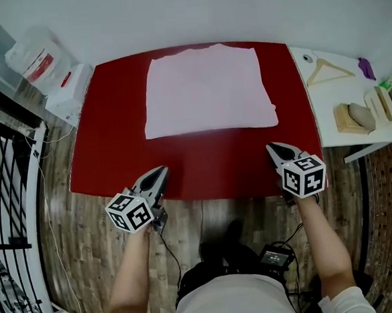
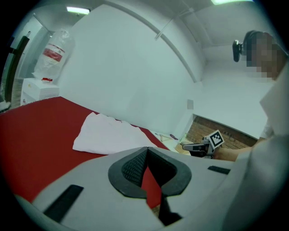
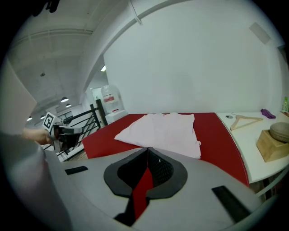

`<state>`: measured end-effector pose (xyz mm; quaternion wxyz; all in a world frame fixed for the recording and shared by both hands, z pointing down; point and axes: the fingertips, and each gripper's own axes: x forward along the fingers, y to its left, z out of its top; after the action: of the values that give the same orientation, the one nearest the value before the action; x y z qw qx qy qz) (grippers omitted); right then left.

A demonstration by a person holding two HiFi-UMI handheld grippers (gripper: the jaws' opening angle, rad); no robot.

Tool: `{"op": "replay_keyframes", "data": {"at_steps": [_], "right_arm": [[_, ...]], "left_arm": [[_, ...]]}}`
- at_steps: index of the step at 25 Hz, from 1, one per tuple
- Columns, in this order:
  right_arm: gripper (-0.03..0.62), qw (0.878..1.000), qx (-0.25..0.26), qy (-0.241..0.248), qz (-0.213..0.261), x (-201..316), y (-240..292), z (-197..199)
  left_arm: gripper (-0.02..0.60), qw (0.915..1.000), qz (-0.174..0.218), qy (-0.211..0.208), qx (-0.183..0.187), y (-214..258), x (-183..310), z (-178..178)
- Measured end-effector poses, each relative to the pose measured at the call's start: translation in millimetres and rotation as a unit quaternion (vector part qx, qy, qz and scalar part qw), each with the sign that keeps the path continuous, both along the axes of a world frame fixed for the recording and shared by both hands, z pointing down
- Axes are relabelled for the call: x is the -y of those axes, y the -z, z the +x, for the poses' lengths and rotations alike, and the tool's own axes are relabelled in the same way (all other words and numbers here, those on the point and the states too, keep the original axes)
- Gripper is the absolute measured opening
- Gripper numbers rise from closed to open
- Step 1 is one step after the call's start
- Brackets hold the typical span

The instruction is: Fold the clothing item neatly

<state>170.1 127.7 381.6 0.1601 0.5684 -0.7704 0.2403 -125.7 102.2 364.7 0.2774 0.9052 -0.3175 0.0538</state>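
Forearms reach out from the bottom of the head view, both roughly level over the near edge of the red table (image 1: 115,145). L hand holds the left gripper (image 1: 161,169) w/ its tip just past the table's near-left edge. R hand holds the right gripper (image 1: 271,148) near the near-right corner. Both tips aim toward the garment (image 1: 208,88). It lies flat as a pale pink rectangle at the table's far middle, well apart from both grippers, bare red surface between.

A white side table (image 1: 331,126) touches the red one on the right. It carries a wooden hanger (image 1: 328,71), a wooden block (image 1: 344,121) w/ a grey lump on it, and a small purple item (image 1: 366,68). A plastic bag (image 1: 38,60) sits on a white unit at far left, w/ a black railing (image 1: 3,172) along the left edge.

Left gripper view: jaws are pressed together, nothing between them, only table red showing through the slot. The garment (image 2: 108,135) lies ahead and a bit left, not touched. The right gripper (image 2: 195,147) shows at right.

Right gripper view: jaws likewise closed and empty. The garment (image 3: 162,131) lies straight ahead on the table, apart from the tip. Hanger and block sit off right, the left gripper (image 3: 63,133) at left before the railing.
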Motion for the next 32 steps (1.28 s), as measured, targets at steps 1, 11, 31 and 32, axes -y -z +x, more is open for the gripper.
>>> {"op": "replay_keyframes", "data": {"at_steps": [1,11,31,32], "right_arm": [[0.014,1.0,0.0,-0.002,0.004,-8.8,4.4,-5.6],[0.014,0.997,0.009,-0.05,0.056,-93.9,52.6,-46.5],[0.014,0.99,0.062,-0.1,0.081,-200.6,92.6,-98.6],[0.014,0.989,0.065,-0.101,0.081,-204.9,93.9,-100.2]], "left_arm": [[0.005,1.0,0.0,-0.006,-0.007,2.7,-8.5,0.6],[0.005,0.9969,0.01,-0.054,-0.055,28.9,-84.4,-8.8],[0.005,0.9885,0.033,-0.108,-0.1,74.5,-192.6,-45.5],[0.005,0.9884,0.034,-0.11,-0.1,76.2,-195.6,-47.0]]}}
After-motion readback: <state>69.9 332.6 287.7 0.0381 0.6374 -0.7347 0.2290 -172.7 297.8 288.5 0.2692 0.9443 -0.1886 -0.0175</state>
